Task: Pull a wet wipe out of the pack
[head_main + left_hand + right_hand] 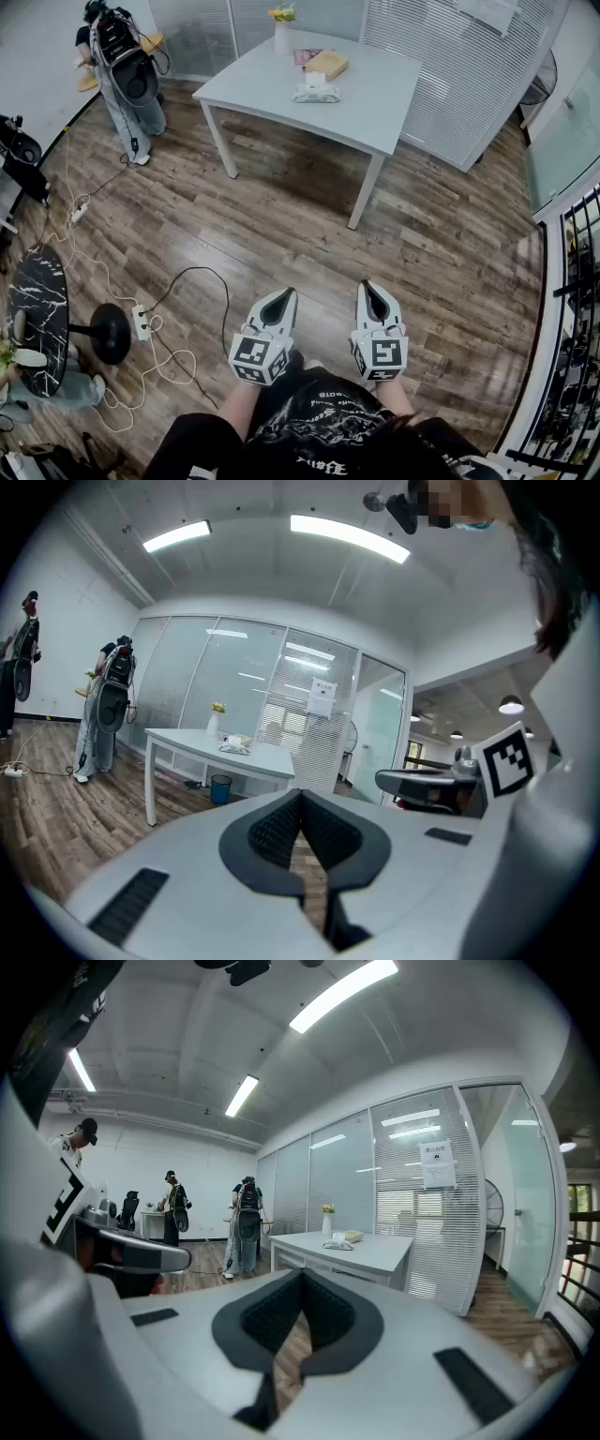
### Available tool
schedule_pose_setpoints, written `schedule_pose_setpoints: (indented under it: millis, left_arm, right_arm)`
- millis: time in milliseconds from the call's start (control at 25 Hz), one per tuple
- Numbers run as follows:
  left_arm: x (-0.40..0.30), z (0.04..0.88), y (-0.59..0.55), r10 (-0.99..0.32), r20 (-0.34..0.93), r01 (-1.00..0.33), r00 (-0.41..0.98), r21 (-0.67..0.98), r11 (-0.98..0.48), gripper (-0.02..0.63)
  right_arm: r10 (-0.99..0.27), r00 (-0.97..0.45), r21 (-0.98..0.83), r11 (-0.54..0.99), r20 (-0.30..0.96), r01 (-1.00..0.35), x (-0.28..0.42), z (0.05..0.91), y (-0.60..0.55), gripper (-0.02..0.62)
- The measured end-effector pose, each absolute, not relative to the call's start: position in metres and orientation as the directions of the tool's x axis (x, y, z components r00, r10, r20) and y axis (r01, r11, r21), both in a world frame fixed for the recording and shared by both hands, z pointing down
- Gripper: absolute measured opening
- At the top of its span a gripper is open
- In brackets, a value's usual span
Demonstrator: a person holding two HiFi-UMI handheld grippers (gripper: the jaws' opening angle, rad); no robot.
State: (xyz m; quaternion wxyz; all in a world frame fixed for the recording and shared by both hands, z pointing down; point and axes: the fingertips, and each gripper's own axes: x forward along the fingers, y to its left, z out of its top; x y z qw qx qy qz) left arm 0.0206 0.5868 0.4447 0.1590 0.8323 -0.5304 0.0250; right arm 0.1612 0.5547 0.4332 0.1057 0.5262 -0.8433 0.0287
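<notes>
Wet wipe pack (316,91) at rest on a pale grey table (375,112), seen from the head camera at the top of the frame. Left gripper (279,298) and right gripper (374,290) are held side by side low in the frame, close to the operator's body. A wide stretch of wooden floor (309,234) lies between them and the table. The pack is therefore well apart from both tools, ahead of them and between their two lines of aim. Neither tool touches it.

Both grippers are clenched. In each gripper view the two dark ribbed pads meet along a closed seam with nothing between them, and both tools point roughly level towards the table.

The pack lies flat on the tabletop, back from the table's near edge. Its long axis runs roughly left to right across the head view, broadside to the grippers. A small white raised part shows at the middle of its top face; the detail is too small to tell which end is which.

A tan box (326,64) sits just behind the pack, and a white vase (282,36) with flowers stands at the far left corner. A person (122,70) carrying equipment stands on the floor left of the table.
</notes>
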Motion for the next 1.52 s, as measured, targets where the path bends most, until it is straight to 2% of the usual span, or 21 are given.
schedule_pose_setpoints:
  millis: [400, 760, 1000, 1200, 1520]
  left_arm:
    - [-0.004, 0.441, 0.536, -0.873, 0.185, -0.875, 0.451, 0.286, -0.391, 0.006]
    - [-0.034, 0.439, 0.473, -0.833, 0.184, -0.851, 0.521, 0.185, -0.492, 0.008]
    - [-0.056, 0.44, 0.436, -0.814, 0.183, -0.833, 0.551, 0.19, -0.52, 0.008]
    - [-0.071, 0.443, 0.417, -0.82, 0.185, -0.837, 0.542, 0.197, -0.51, 0.008]
    - [-0.067, 0.455, 0.374, -0.829, 0.2, -0.849, 0.522, 0.212, -0.484, 0.008]
  right_arm:
    - [-0.895, -0.399, 0.056, 0.417, 0.202, -0.907, 0.144, 0.43, 0.519, -0.002]
    - [-0.91, -0.372, 0.033, 0.384, 0.181, -0.923, 0.106, 0.426, 0.464, -0.002]
    - [-0.915, -0.358, 0.03, 0.37, 0.187, -0.929, 0.078, 0.429, 0.433, -0.002]
    - [-0.911, -0.364, 0.029, 0.376, 0.191, -0.926, 0.059, 0.431, 0.416, -0.002]
    - [-0.901, -0.382, 0.01, 0.392, 0.204, -0.92, 0.067, 0.445, 0.367, -0.002]
